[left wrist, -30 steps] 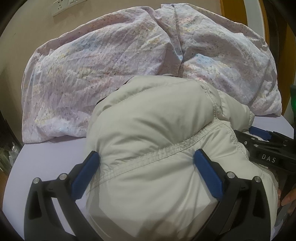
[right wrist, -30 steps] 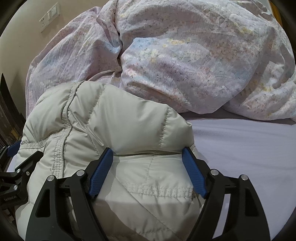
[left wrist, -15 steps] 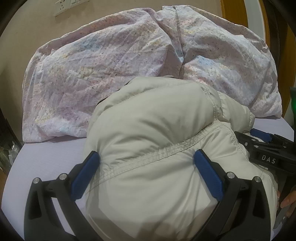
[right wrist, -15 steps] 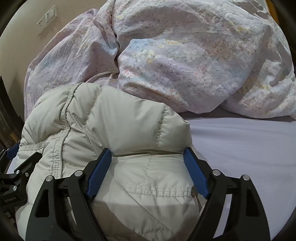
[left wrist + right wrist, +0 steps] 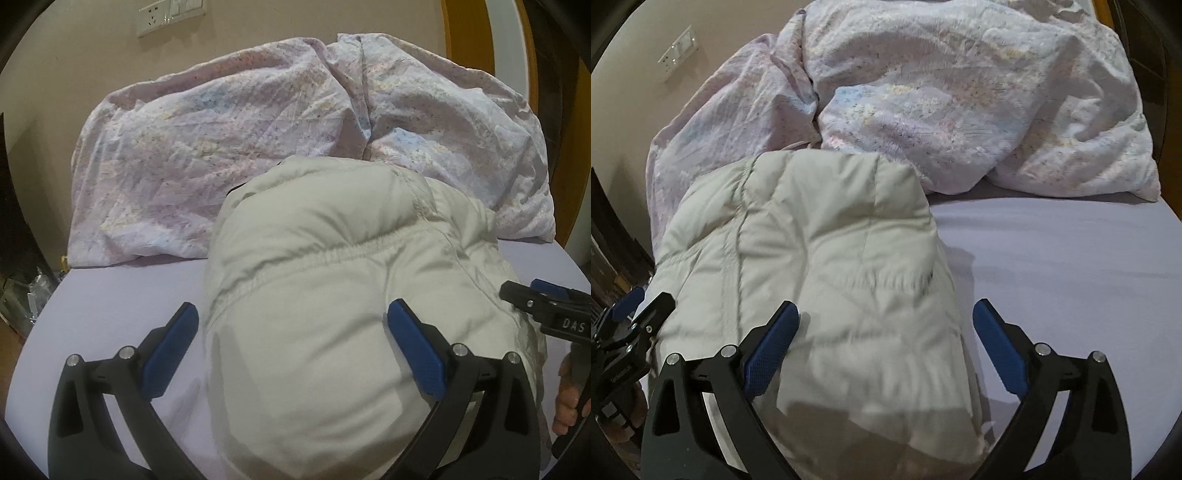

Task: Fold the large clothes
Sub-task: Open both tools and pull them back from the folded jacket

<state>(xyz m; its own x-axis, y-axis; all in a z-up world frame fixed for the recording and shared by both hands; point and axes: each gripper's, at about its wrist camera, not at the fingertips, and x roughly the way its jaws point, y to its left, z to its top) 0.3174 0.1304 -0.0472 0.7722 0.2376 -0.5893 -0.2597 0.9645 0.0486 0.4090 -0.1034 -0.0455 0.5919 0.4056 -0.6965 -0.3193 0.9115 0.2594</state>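
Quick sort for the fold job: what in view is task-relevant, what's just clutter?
In play:
- jacket, folded into a bundle on the bed
- left tool, open, astride the jacket
- right tool, jaws just opened, jacket edge lying between them unpinched

Lying about:
- duvet, bunched behind the jacket
- bed sheet
- wall sockets

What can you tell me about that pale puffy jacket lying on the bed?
The jacket is a pale grey-beige quilted puffer of smooth, slightly shiny fabric, with stitched seams and a gathered, elastic-looking band across it. It lies folded into a thick bundle on the lilac sheet, its far end against the crumpled floral duvet. The left gripper and right gripper both stand open over its near end; the right one's jaws have just been opening, and neither clamps it.
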